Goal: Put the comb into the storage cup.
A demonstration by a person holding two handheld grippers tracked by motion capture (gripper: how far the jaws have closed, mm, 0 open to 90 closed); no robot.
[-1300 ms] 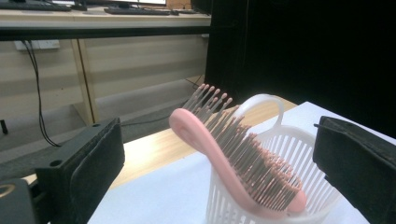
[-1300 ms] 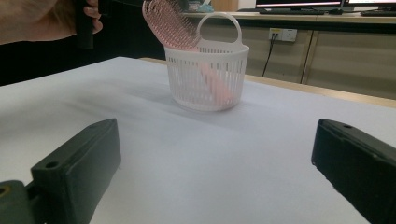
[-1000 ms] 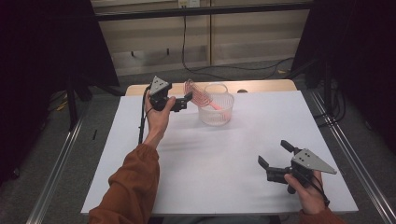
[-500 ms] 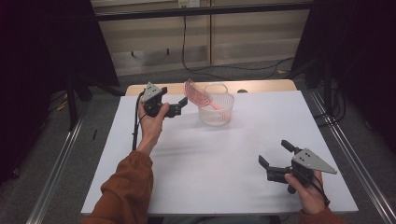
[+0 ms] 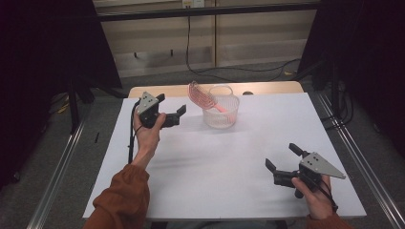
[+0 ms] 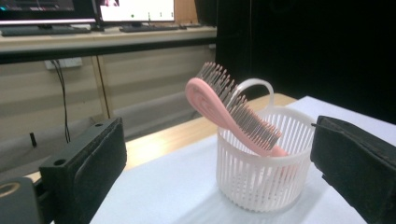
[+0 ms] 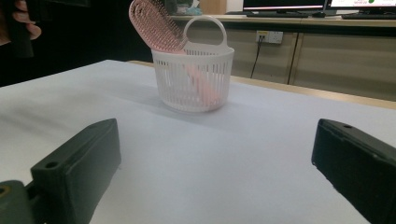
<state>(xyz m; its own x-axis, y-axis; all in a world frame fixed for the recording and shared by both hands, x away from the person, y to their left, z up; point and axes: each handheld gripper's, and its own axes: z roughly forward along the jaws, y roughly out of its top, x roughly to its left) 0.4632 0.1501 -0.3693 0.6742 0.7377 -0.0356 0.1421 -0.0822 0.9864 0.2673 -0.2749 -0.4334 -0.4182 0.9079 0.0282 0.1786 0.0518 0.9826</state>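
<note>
pink brush in the basket, both my tools empty

the pink hairbrush (image 5: pixel 202 97) leans handle-down in the white basket (image 5: pixel 220 113) near the far edge of the tabletop (image 5: pixel 215 167). my left tool (image 5: pixel 170 111) hovers just left of the basket, jaws spread wide, gripping nothing. my right tool (image 5: pixel 282 161) sits low at the near right, well apart, jaws open too.

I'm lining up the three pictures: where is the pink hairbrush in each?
High view: pink hairbrush at top centre, leaning left out of the white basket.
Left gripper view: centre.
Right gripper view: top, left of centre.
Shared landmark: the white basket.
</note>
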